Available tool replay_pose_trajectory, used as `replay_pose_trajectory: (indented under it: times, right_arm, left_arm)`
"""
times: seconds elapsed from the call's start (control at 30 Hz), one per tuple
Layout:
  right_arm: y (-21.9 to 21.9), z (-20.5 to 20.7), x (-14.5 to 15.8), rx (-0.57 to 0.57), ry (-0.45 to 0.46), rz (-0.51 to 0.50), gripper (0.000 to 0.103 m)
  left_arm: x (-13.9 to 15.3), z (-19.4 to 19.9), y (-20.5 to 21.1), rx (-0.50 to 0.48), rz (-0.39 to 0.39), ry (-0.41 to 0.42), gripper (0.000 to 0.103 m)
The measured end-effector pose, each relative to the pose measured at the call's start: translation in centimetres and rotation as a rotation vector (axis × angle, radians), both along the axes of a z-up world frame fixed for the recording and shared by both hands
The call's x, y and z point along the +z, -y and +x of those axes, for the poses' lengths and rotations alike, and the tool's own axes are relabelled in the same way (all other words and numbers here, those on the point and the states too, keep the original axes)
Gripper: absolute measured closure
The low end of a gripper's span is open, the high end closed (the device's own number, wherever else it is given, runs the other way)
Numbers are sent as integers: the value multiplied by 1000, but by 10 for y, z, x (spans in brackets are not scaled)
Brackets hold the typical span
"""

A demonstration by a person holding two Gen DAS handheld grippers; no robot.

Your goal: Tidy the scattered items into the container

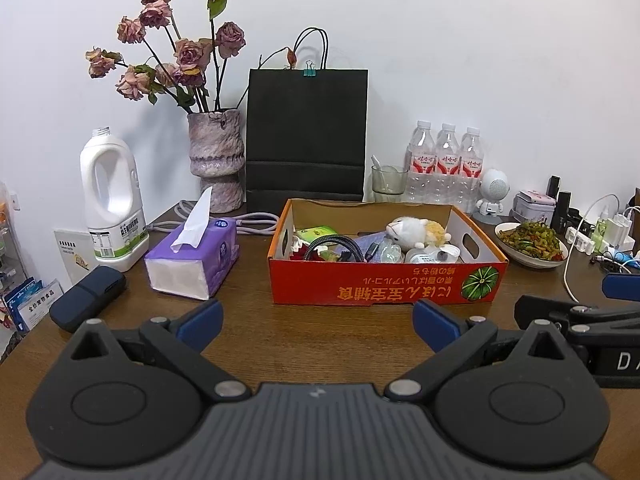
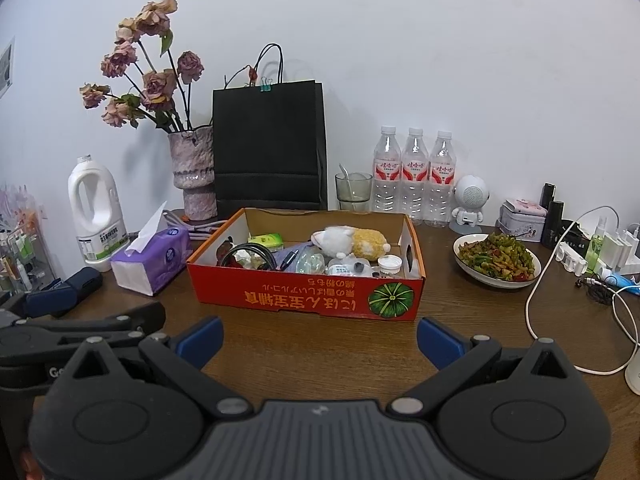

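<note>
Both the left gripper [image 1: 316,320] and right gripper [image 2: 320,336] hang wide open, empty; cardboard box [image 1: 384,282] already filled, bench [image 1: 328,344] before it bare, task apparently near complete

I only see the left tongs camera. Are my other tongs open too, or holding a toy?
Observer: The right tongs are wide open and hold nothing.
Operator: Is anything lying on the table where my view is blocked by them?
Observer: Yes. A white cable runs down past the bowl of green vegetables and loops across the wooden table, just right of the right tongs.
</note>
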State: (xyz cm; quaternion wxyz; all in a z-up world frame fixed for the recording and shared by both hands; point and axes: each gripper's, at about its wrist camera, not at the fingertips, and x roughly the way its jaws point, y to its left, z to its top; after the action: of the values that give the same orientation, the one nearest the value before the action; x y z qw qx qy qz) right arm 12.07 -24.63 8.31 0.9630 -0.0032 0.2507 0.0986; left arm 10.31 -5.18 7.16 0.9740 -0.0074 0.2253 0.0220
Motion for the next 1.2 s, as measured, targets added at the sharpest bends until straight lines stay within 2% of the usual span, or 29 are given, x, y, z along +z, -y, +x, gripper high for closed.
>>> replay_pose_trajectory:
  times: [1.2]
  right_arm:
    - [5, -2, -4, -1, -3, -2, 0]
  left_arm:
    - [-1, -2, 3, -3, 17, -5, 0]
